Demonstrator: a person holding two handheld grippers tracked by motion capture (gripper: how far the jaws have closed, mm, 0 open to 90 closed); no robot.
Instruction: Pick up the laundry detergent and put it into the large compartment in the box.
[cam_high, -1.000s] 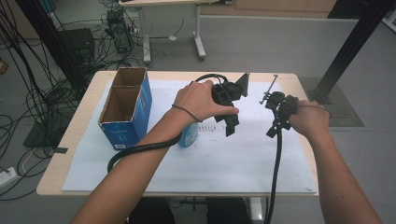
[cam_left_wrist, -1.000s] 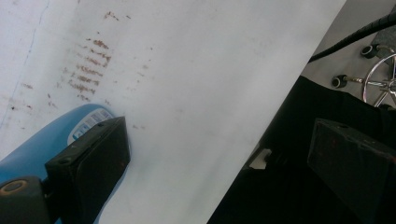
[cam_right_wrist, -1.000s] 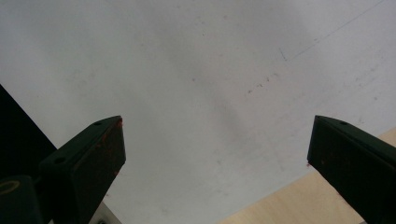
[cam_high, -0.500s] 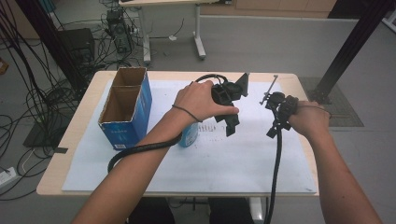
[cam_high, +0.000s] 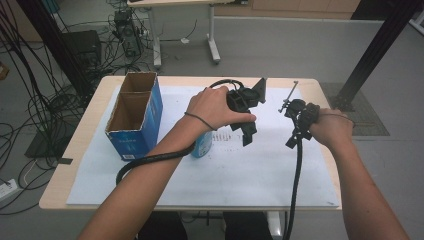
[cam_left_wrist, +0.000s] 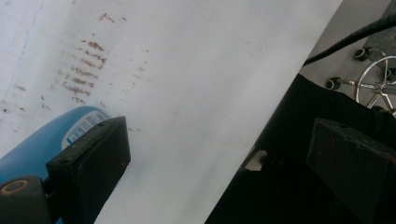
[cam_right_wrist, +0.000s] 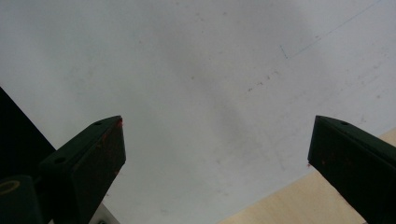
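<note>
High view puts your left gripper (cam_high: 246, 112) over the white sheet (cam_high: 250, 170) near the tabletop's (cam_high: 90, 135) centre, with the blue canister (cam_high: 202, 144) lying just below your left wrist, at about 7 o'clock from the gripper. Your left fingers (cam_left_wrist: 91, 161) stand wide apart around nothing; one of them sits right beside the canister's end, and I cannot tell whether they touch. A careless swing there could nudge the canister so it rolls across the sheet, or closing now could pinch only its rim and let it slip. Your right gripper (cam_high: 300, 117), at 3 o'clock, is equally spread and empty. The open cardboard box (cam_high: 135, 117) waits at 9 o'clock. Your forearm hides most of the canister, its label is unreadable, and the box interior is shadowed.
</note>
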